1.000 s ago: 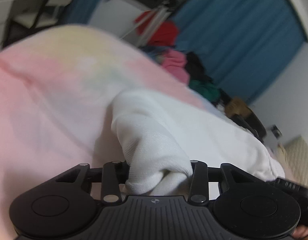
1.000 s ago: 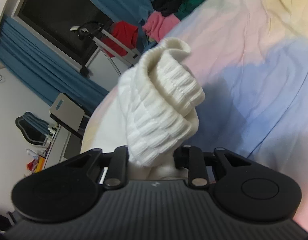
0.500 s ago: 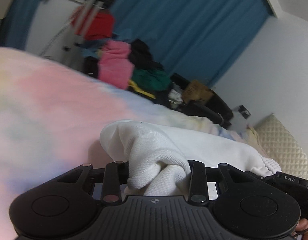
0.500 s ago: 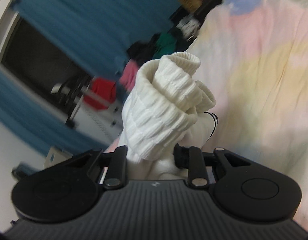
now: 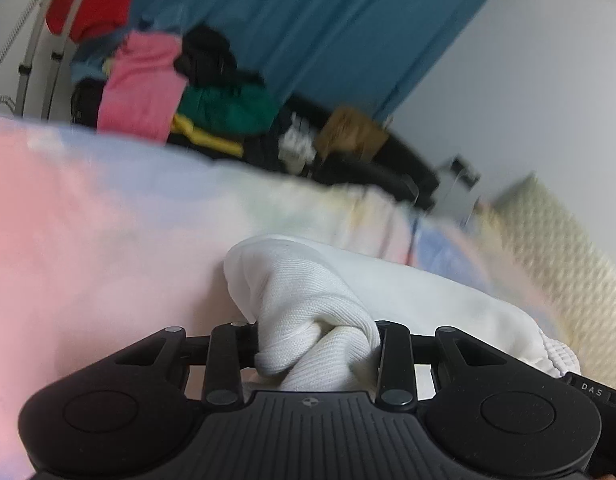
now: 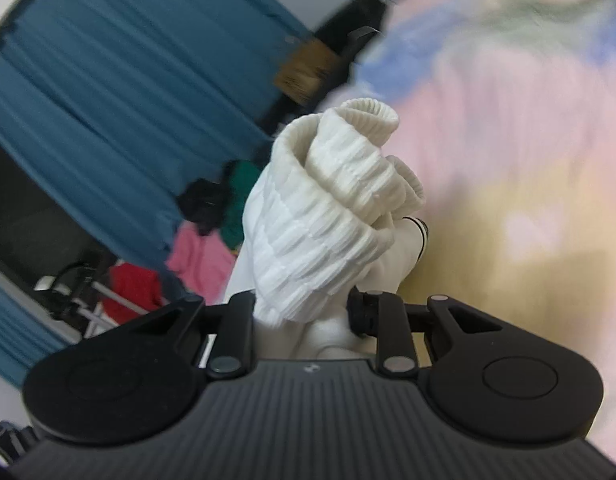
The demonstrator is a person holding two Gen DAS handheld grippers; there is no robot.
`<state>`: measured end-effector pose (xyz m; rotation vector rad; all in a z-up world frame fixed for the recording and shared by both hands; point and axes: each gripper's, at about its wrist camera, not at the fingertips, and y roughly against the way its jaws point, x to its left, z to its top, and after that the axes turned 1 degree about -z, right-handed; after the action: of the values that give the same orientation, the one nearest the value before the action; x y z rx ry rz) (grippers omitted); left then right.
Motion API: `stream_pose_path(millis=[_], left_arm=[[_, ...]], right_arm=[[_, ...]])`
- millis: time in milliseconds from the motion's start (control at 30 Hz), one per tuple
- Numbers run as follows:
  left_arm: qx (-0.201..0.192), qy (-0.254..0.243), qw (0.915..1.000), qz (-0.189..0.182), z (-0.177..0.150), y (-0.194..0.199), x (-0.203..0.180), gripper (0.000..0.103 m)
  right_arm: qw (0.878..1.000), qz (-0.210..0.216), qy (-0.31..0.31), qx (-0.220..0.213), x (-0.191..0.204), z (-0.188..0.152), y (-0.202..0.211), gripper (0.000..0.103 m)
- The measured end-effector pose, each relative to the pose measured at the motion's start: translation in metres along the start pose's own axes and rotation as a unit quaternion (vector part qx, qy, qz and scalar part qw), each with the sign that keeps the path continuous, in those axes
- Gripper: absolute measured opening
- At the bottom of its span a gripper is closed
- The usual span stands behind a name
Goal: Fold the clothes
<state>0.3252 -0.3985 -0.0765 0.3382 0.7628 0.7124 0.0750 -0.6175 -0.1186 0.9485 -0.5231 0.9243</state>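
Observation:
A white knit garment (image 5: 308,304) hangs between both grippers above a pastel tie-dye bedspread (image 5: 88,248). My left gripper (image 5: 316,348) is shut on a bunched fold of the white garment, whose body stretches to the right toward the other gripper's black body (image 5: 592,392). My right gripper (image 6: 304,312) is shut on the garment's ribbed hem (image 6: 328,208), which is rolled and stands up in front of the jaws. The bedspread also shows in the right wrist view (image 6: 508,160).
A pile of clothes in pink (image 5: 144,84), green, black and red lies beyond the bed's far edge, before blue curtains (image 5: 328,20). A brown box (image 5: 352,132) and a cream quilted headboard (image 5: 560,236) stand at the right. A drying rack (image 6: 92,300) stands by the window.
Both grippers have swung and tilted up with the white garment held; the views now show more curtain and wall and less bedspread. Both grips are unchanged.

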Motion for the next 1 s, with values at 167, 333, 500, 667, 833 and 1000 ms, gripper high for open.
stream_pose_path(millis=[167,333,500,667,833,1000], left_arm=[[0.028,-0.043,0.9986,0.015,-0.059,-0.009,0.039,0.044],[0.022,-0.062,0.9976,0.019,-0.076,-0.002,0.044,0.052],[0.034,-0.089,0.9941,0.052,-0.07,0.026,0.015,0.082],[0.015,-0.134,0.9892,0.058,-0.065,0.092,-0.021,0.102],[-0.017,-0.164,0.9846,0.056,-0.06,0.166,-0.065,0.103],[-0.063,-0.194,0.9774,0.056,-0.061,0.239,-0.112,0.103]], right_arm=[[0.999,-0.02,-0.041,0.012,-0.057,-0.061,-0.002,0.031],[0.997,-0.028,-0.061,0.033,-0.084,-0.078,-0.01,0.046],[0.992,-0.103,-0.025,0.067,-0.06,-0.06,0.013,0.053],[0.989,-0.121,0.059,0.061,-0.019,-0.053,0.06,0.053],[0.988,-0.083,0.129,0.02,0.018,-0.037,0.124,0.06],[0.978,-0.054,0.202,-0.025,0.061,-0.033,0.185,0.085]])
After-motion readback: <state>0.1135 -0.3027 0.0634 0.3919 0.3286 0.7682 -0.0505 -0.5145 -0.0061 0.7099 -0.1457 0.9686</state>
